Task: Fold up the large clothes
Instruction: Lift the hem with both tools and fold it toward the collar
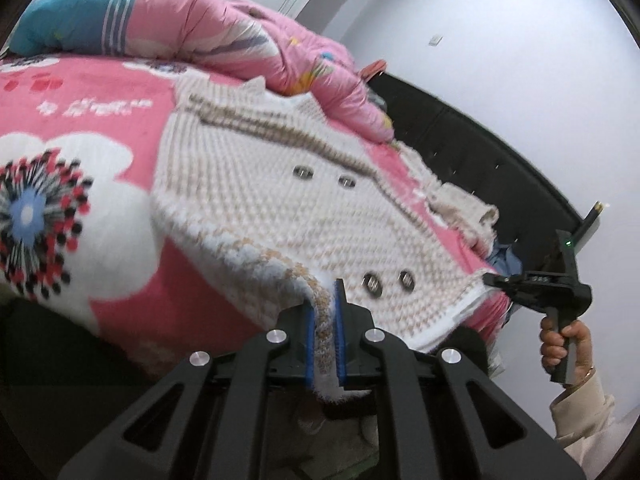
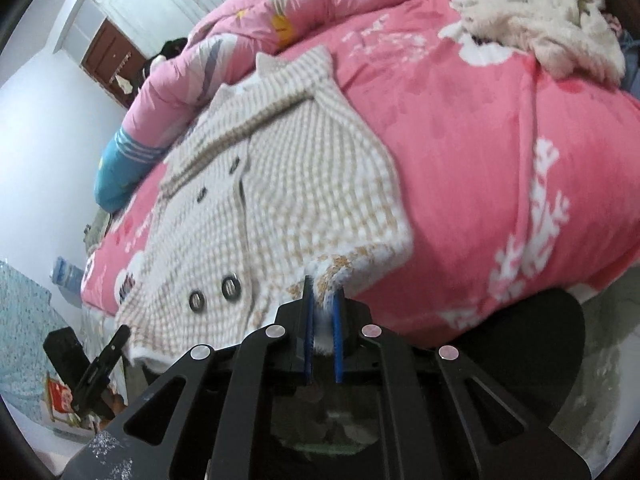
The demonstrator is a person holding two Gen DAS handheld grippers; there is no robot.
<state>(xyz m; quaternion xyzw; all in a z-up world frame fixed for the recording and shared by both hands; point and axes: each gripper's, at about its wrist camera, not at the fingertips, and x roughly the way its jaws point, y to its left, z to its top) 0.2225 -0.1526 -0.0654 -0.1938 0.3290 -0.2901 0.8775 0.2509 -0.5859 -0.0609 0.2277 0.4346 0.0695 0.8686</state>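
Cardigan (image 1: 256, 196): collar tucked under pink quilt (image 1: 224, 20); hem corners hidden between gripper pads. Bed (image 2: 460, 140): far edge cut off.

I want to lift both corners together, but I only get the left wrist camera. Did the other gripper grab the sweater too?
Observer: Yes. The right gripper is shut on the sweater, pinching the fuzzy white corner of its hem.
Operator: Is there a way out of this room? I just see wall.
Observer: The right wrist view shows a brown door in the far corner, beyond the pink quilt.
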